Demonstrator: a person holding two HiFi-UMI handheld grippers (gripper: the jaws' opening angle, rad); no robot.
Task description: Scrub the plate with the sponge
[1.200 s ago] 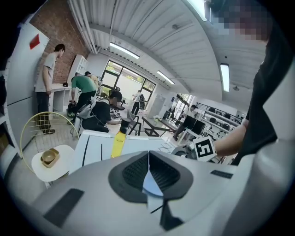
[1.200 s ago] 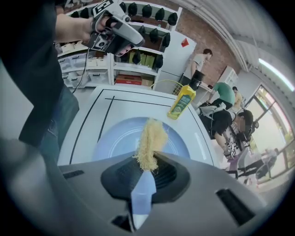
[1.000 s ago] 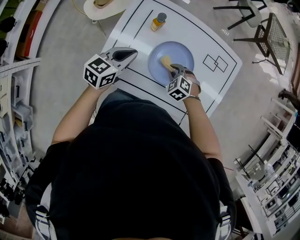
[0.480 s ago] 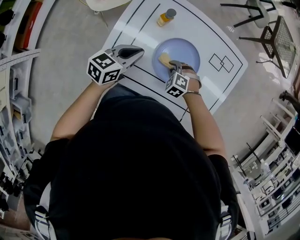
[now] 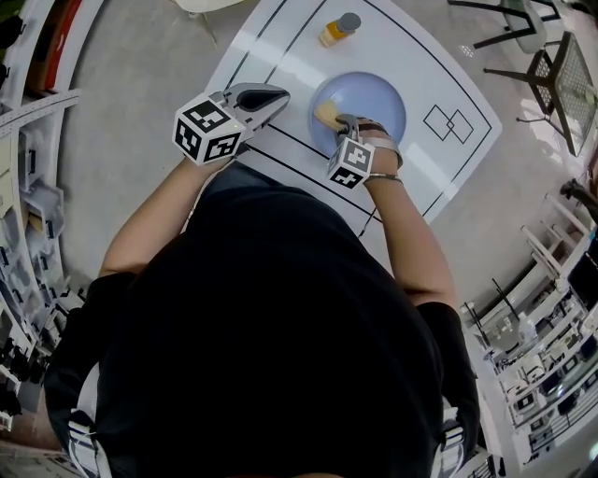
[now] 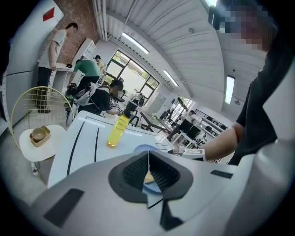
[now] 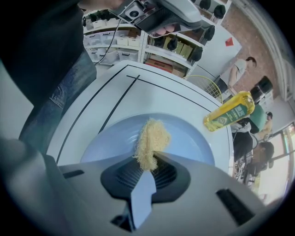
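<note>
Two hand-held grippers are poised over a white desk (image 5: 280, 42) marked with black lines, seen from above the person in a black shirt who holds them. The right gripper (image 5: 347, 122) has its jaws closed on a yellow fibrous sponge (image 7: 151, 140). It pinches the sponge's near end, so the rest sticks out ahead of the jaws and lies on the pale blue plate (image 7: 189, 138). In the head view the sponge sits on the plate's left half, close to the rim nearest the person, and the gripper's marker cube hangs just over that near edge. The plate rests flat on the desk, inside the lined area. The left gripper (image 5: 267, 96) is held to the left of the plate, apart from it, with its tips pointing towards the plate. Its jaws are pressed together with nothing between them, the ribbed pads meeting along a thin line in the left gripper view. A bottle of yellow liquid (image 5: 337, 29) with a grey cap stands upright on the desk beyond the plate, well apart from both grippers. Past the desk's far left corner, a small round white side table (image 6: 27, 147) carries a tan bowl (image 6: 39, 135). Other people stand and sit in the background, beside shelving.
</note>
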